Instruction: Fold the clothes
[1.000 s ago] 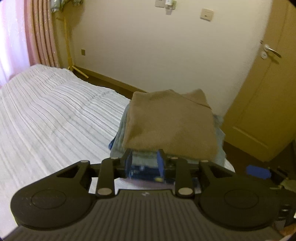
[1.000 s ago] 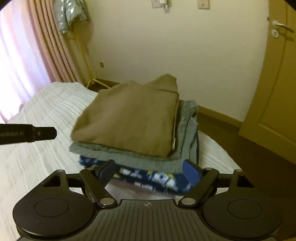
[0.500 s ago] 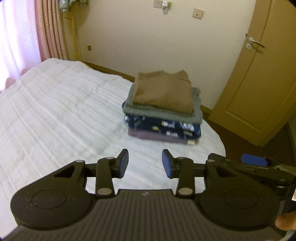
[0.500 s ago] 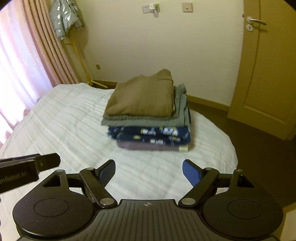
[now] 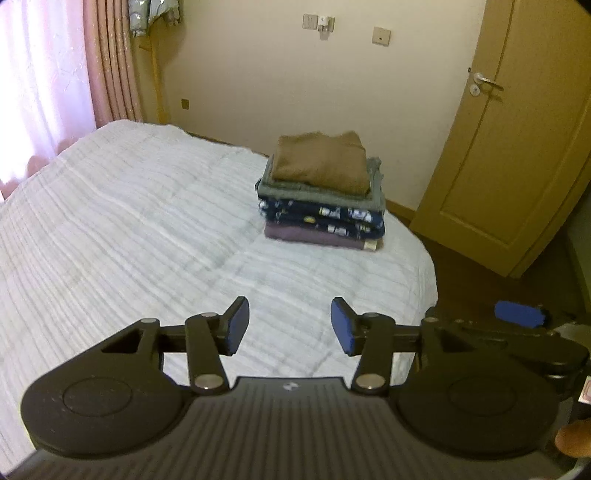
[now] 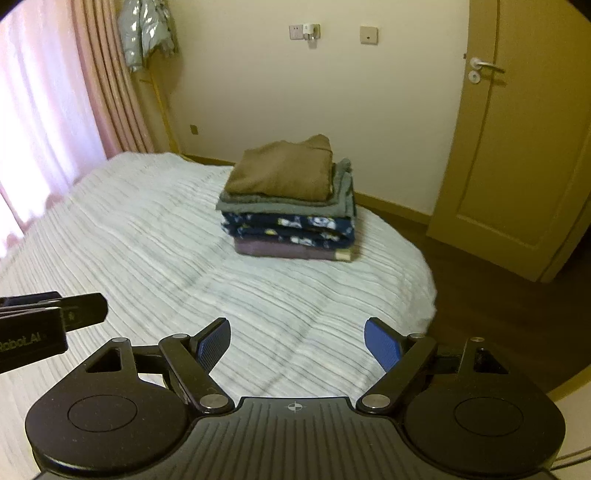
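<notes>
A stack of folded clothes (image 5: 323,188) sits on the white bed (image 5: 129,236) near its far right corner: a brown top (image 5: 321,162), a grey layer, a navy patterned layer (image 5: 325,218) and a mauve bottom one. It also shows in the right wrist view (image 6: 290,199). My left gripper (image 5: 289,326) is open and empty, well back from the stack above the bed. My right gripper (image 6: 297,345) is open and empty, also well back. The left gripper's body (image 6: 44,326) shows at the right wrist view's left edge.
A wooden door (image 5: 517,147) stands to the right of the bed, with dark floor (image 6: 498,295) between. Pink curtains (image 6: 55,129) hang at the left. A coat rack with a silver jacket (image 6: 146,31) stands in the far corner by the wall.
Both grippers have pulled back from the stack, which now looks smaller and farther. The left gripper, shut on a lower layer of the stack a second ago, has let go and opened wider.
</notes>
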Motion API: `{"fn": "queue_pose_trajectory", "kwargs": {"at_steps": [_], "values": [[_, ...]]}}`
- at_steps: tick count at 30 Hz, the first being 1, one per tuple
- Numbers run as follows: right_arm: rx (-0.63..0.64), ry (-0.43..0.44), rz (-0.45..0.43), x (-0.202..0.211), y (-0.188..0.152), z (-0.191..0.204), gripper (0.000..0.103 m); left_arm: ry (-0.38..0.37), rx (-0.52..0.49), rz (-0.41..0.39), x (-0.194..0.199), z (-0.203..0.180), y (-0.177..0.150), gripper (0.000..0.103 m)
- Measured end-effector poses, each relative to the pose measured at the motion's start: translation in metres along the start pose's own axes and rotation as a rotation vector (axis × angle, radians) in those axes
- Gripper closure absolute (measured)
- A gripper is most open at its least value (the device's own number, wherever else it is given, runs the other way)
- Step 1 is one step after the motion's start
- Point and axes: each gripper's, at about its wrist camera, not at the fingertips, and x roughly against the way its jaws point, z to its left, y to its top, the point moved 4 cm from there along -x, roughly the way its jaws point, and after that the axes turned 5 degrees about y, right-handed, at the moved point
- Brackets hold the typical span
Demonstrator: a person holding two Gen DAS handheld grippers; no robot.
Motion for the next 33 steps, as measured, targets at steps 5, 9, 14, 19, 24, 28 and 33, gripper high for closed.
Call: {"fn": "queue_pose_trajectory", "kwargs": {"at_steps": [5,9,14,19,24,28,33], "values": [[0.008,-0.034,0.026,0.015,-0.025,0.008,0.02,0.004,-0.011,0.025,0.008,0.005,-0.022,0.054],[0.0,-0.053,0.044,0.017,-0.032,0.013,0.02,0.001,-0.005,0.047,0.007,0.012,-0.031,0.043],[-0.024,-0.063,0.062,0.014,-0.034,0.016,0.02,0.023,-0.009,0.063,0.0,0.022,-0.033,0.039],[-0.06,-0.043,0.07,0.006,-0.027,0.016,0.02,0.038,-0.025,0.069,-0.013,0.024,-0.026,0.039],[-0.047,-0.05,0.069,-0.005,-0.015,0.013,0.02,0.027,-0.025,0.059,-0.028,0.019,-0.011,0.039],[-0.049,-0.049,0.08,-0.018,-0.002,0.006,0.02,0.019,-0.02,0.064,-0.043,0.011,0.002,0.039],[-0.038,-0.044,0.104,-0.038,0.013,-0.007,0.02,0.016,-0.003,0.093,-0.066,-0.001,0.016,0.039]]}}
